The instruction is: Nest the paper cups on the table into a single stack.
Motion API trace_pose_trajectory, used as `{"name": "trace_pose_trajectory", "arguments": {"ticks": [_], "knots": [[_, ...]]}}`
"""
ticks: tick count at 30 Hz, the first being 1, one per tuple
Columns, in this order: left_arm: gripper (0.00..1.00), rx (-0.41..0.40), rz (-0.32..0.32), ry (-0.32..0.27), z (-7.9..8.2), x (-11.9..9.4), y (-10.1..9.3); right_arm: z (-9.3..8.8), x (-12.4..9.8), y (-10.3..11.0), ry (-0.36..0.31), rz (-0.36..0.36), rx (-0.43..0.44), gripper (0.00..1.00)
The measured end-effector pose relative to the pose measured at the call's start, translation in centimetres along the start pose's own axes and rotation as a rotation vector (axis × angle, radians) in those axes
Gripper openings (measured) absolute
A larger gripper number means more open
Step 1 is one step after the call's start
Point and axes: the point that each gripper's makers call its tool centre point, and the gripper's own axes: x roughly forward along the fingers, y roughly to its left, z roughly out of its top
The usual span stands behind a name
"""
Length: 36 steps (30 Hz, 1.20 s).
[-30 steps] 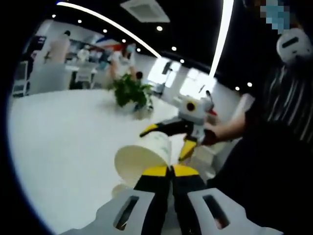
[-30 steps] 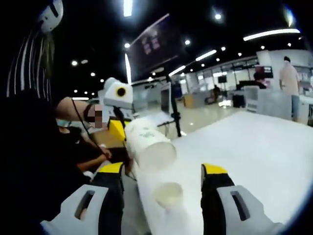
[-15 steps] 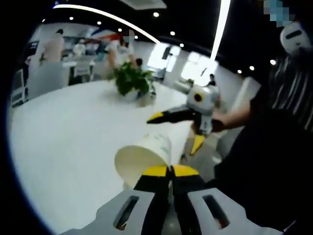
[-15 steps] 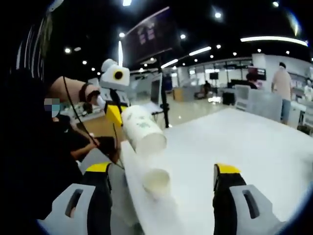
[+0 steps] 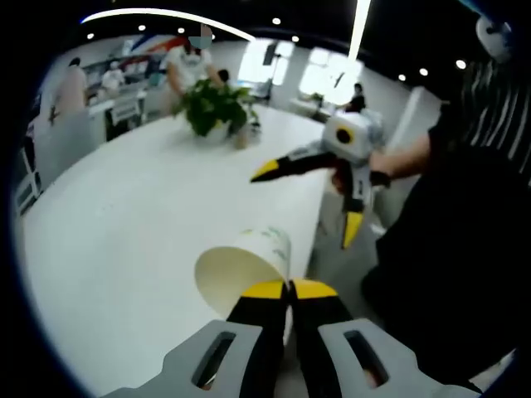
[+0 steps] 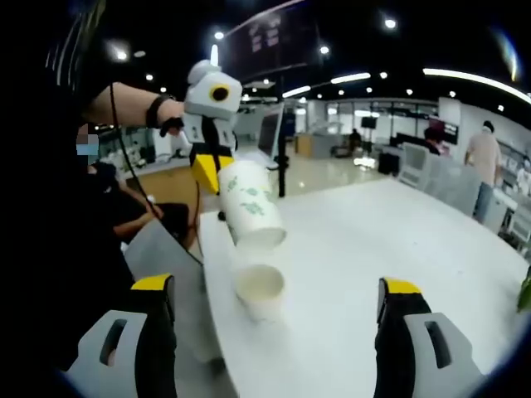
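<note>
In the left gripper view, our left tongs are clamped on the rim of a white paper cup with a green leaf print, held in the air and tilted, mouth toward the camera, above the white desk. Beyond it our right tongs hang with jaws wide apart, holding nothing. In the right gripper view, between those spread right tongs, a second white paper cup stands upright near the desk's edge, mouth up. The held cup hangs just above it, base angled downward. We judge its long axis needs righting before it drops in; the left tongs are nearer.
</note>
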Motion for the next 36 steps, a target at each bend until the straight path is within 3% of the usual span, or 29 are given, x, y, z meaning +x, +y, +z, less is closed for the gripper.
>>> {"name": "trace_pose_trajectory", "arguments": {"ticks": [3,9,12,16,25,31,36], "knots": [[0.00,0.035,-0.010,0.062,-0.6,0.6,-0.1,-0.2,0.0,0.3,0.012,-0.011,-0.021,1.00],[0.00,0.064,-0.012,0.123,-0.9,1.6,0.4,-0.8,-0.3,0.6,0.020,-0.021,-0.039,1.00],[0.00,0.092,-0.011,0.193,-1.8,2.1,0.9,-0.8,-0.6,0.2,0.009,-0.038,-0.032,1.00],[0.00,0.105,-0.023,0.218,-1.9,2.7,0.8,-0.8,-0.7,-0.1,-0.001,-0.048,-0.009,1.00],[0.00,0.205,-0.023,0.337,-3.7,3.5,1.3,-0.5,-0.7,-1.0,-0.024,-0.082,-0.006,1.00],[0.00,0.342,-0.017,0.398,-4.5,3.9,1.8,-0.3,-0.5,-1.3,-0.026,-0.088,-0.002,1.00],[0.00,0.439,-0.024,0.514,-6.3,4.1,2.3,-0.3,-0.4,-1.2,-0.032,-0.085,0.004,1.00]]}}
